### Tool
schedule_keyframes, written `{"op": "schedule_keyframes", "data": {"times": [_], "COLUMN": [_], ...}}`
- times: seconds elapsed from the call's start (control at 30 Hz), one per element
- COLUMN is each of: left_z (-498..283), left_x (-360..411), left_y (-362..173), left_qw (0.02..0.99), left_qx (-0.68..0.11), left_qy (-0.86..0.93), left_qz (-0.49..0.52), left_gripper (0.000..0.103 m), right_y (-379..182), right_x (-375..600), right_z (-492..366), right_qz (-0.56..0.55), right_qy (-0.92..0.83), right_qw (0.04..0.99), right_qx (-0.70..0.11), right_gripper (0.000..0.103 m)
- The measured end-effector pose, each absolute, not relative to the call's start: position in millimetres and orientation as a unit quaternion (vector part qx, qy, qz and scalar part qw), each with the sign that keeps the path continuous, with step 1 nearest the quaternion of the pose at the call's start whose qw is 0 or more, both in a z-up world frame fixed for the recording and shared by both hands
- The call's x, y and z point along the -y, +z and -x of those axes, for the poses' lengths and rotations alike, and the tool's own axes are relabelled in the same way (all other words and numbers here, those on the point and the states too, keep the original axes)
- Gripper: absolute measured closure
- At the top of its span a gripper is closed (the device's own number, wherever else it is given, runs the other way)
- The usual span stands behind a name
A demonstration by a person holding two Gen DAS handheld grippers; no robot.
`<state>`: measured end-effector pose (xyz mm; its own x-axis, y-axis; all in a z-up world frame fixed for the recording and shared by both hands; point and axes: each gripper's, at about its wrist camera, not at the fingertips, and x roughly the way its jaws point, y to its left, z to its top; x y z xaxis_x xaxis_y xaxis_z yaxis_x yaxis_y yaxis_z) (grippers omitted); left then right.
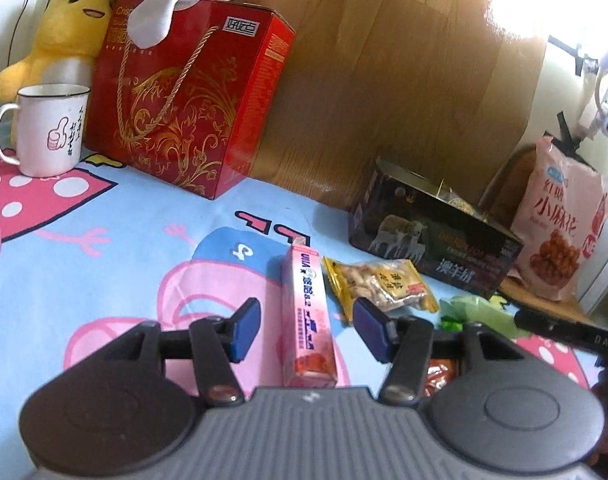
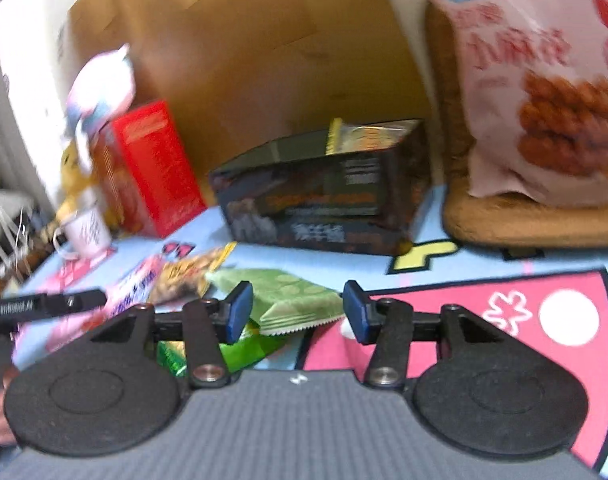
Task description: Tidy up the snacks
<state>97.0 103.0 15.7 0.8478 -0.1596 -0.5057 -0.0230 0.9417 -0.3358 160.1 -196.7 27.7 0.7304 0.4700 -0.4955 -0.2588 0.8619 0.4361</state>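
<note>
My left gripper point(image 1: 308, 326) is open, its blue pads point(image 1: 248, 328) standing either side of a long pink snack box point(image 1: 309, 320) that lies on the cartoon-print cloth point(image 1: 104, 280), with gaps on both sides. Right of the box lies a yellow snack packet point(image 1: 379, 284). My right gripper point(image 2: 298, 312) is open over a pale green packet point(image 2: 288, 296), which its pads do not touch. A brighter green packet point(image 2: 224, 352) lies below its left finger. Behind stands an open black box point(image 2: 327, 196) with a yellow packet point(image 2: 363, 136) inside.
A red gift box point(image 1: 184, 108), a white mug point(image 1: 48, 128) and a yellow plush toy point(image 1: 64, 36) stand at the back left. A large pink snack bag point(image 2: 543, 80) rests on a brown cushion point(image 2: 523, 220) at the right. A wooden panel point(image 1: 383, 80) closes off the back.
</note>
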Motion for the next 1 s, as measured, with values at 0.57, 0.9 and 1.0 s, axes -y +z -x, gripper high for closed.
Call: {"op": "schedule_keyframes", "data": {"times": [0.57,0.9,1.0], "left_z": [-92,-92,-92], "left_x": [-110,-109,-109], "left_y": [16,15,14], "left_qw": [0.942,0.942,0.942], "left_qx": [-0.262,-0.262,-0.261], "left_qy": [-0.050,-0.055,-0.056], "left_qz": [0.203,0.202,0.202], "left_gripper": [0.048,0.048,0.048], "right_y": [11,0,2], "right_x": [218,211,205], "right_z": [-163,-187,-188], "right_qz": [-0.309,-0.380,-0.366], "right_qy": [0.208,0.211,0.211], "right_qw": [0.850,0.811,0.816], "right_qx": [-0.372,-0.390,-0.395], "right_gripper": [0.050,0.072,0.080]}}
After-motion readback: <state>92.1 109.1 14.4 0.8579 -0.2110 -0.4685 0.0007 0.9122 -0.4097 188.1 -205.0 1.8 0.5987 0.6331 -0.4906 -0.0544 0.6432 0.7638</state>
